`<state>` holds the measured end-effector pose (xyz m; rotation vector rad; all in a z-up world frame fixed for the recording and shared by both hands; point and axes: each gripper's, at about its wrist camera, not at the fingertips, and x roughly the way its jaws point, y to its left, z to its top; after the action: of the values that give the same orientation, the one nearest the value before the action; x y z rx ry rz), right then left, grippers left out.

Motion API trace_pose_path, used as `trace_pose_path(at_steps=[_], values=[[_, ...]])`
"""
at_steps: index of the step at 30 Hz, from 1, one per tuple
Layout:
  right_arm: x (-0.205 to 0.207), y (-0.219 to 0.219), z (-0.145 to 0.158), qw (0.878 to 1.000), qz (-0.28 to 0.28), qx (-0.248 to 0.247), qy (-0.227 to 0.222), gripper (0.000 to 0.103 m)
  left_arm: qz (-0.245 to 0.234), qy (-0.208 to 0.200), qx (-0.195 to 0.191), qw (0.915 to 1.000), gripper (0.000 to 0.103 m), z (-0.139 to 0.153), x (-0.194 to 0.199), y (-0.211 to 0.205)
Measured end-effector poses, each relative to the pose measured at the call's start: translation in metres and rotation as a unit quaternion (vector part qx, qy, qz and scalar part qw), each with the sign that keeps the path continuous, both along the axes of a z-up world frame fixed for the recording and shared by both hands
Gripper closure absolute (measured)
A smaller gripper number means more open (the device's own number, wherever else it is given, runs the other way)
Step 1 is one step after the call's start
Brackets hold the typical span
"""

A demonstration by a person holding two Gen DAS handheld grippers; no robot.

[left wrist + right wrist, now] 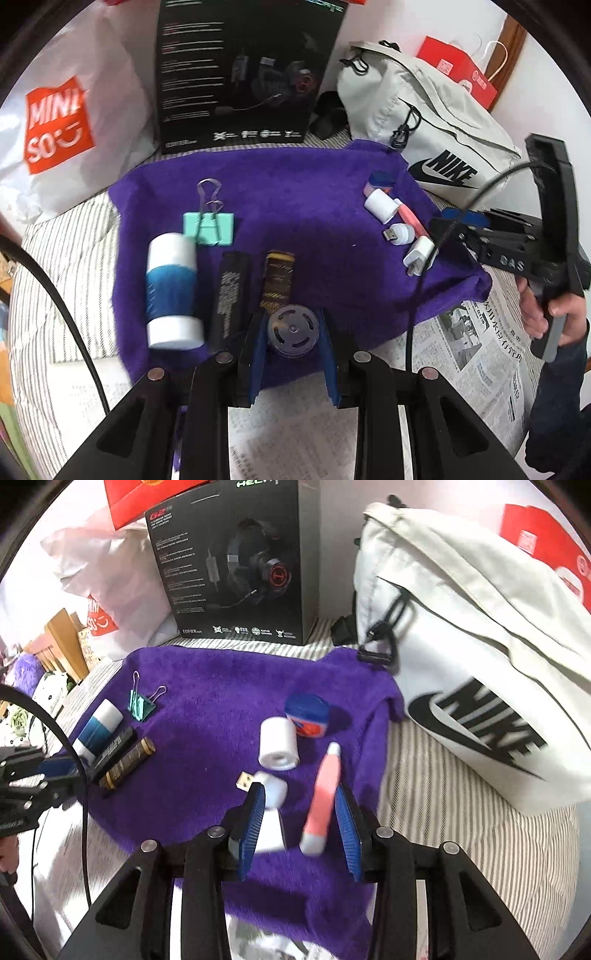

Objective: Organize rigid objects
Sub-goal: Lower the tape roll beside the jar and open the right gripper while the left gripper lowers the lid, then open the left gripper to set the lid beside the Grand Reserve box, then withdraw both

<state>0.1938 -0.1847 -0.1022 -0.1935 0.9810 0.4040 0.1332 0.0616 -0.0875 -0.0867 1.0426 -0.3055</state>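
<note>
My left gripper [293,325] is shut on a clear round spool [293,329] at the near edge of the purple towel [295,192]. Just beyond it lie a brown tube [279,278], a black stick [229,291], a white and blue bottle [171,291] and a teal binder clip [209,228]. My right gripper [301,812] stands open above the towel's right side. A pink tube [325,794] and a white charger [271,830] lie between its fingers, untouched by the pads. Past them are a white USB plug [273,788], a white cylinder [277,747] and a blue-lidded jar [307,716].
A black headset box [236,565] stands behind the towel, with a white Nike bag [480,657] to its right and a Miniso bag [59,125] to its left. Newspaper [476,354] covers the striped sheet [461,830] at the near right. A hand [569,314] holds the right gripper's handle.
</note>
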Motion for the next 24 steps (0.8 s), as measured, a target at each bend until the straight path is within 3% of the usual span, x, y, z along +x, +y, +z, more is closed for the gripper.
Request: trace_pose_path(at_steps=[24], values=[[-0.021, -0.019, -0.004, 1.0, -0.005, 0.005, -0.003, 0.062, -0.038, 0.027, 0.015, 0.9988, 0.077, -0.03, 0.032, -0.038]])
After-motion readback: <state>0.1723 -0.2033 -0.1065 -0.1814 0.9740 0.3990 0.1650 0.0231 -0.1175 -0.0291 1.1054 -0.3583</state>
